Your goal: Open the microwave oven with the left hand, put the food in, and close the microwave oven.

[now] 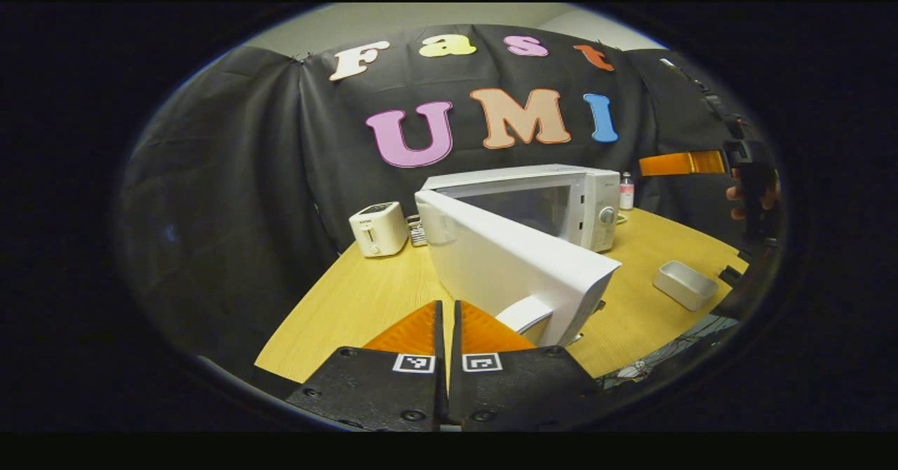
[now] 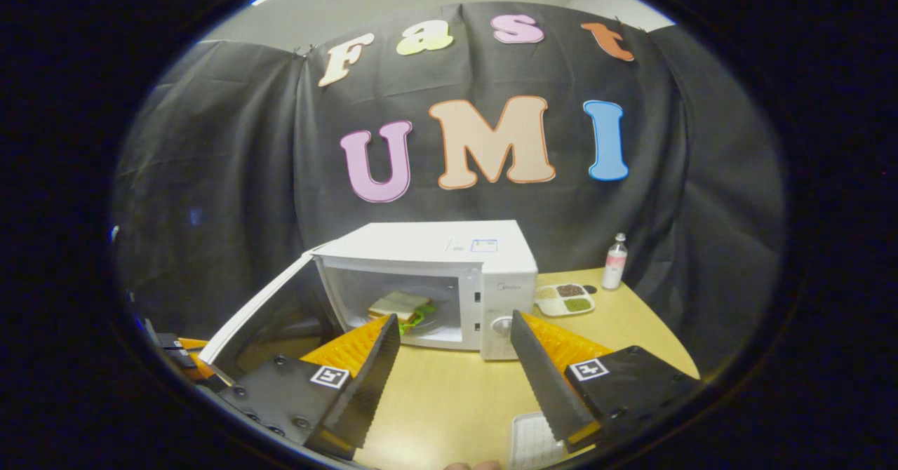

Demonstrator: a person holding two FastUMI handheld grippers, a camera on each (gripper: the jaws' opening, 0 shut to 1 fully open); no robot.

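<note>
The white microwave [image 2: 435,259] stands on the wooden table [image 2: 449,400] with its door [image 2: 256,316] swung wide open to the left. A sandwich [image 2: 398,306] with green leaves lies inside the cavity. My right gripper [image 2: 454,317] is open in front of the opening, with nothing between its fingers. In the left gripper view the open door [image 1: 512,259] juts toward me, its handle [image 1: 526,313] close on the right. My left gripper [image 1: 447,309] is shut, pads together and holding nothing, just left of that handle. The right gripper [image 1: 754,175] shows far right, held by a hand.
A white toaster [image 1: 379,228] stands left of the microwave. A small white tray [image 1: 685,284] lies near the table's front right. A divided plate [image 2: 565,299] and a small bottle [image 2: 615,262] stand right of the microwave. The table's edge runs just below my fingers.
</note>
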